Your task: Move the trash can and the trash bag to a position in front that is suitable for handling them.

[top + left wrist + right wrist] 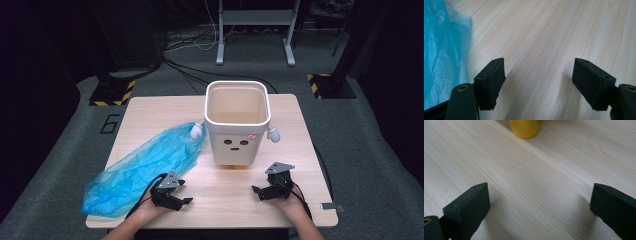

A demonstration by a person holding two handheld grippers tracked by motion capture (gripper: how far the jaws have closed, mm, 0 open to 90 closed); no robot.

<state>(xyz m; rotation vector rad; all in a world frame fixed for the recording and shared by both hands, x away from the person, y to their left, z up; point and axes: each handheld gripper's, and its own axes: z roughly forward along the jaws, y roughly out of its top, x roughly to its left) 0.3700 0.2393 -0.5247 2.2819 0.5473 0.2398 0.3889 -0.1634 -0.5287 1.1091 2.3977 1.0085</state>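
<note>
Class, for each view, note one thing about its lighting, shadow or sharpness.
High view: table brightly lit, surroundings dark, picture soft. Left gripper view: wood grain sharp, blue bag catches light. Right gripper view: soft shadows beside the jaws, yellow foot slightly blurred.

A pale wooden surface point(300, 150) stands on grey carpet point(380, 150). Beyond it, a grey metal frame point(255, 20) rests on two legs, with cables point(190, 70) trailing across the floor. Black stand bases with yellow-and-black hazard stripes point(112, 92) sit at either far corner. A small grey tag point(332, 206) lies at the surface's near right edge.
</note>
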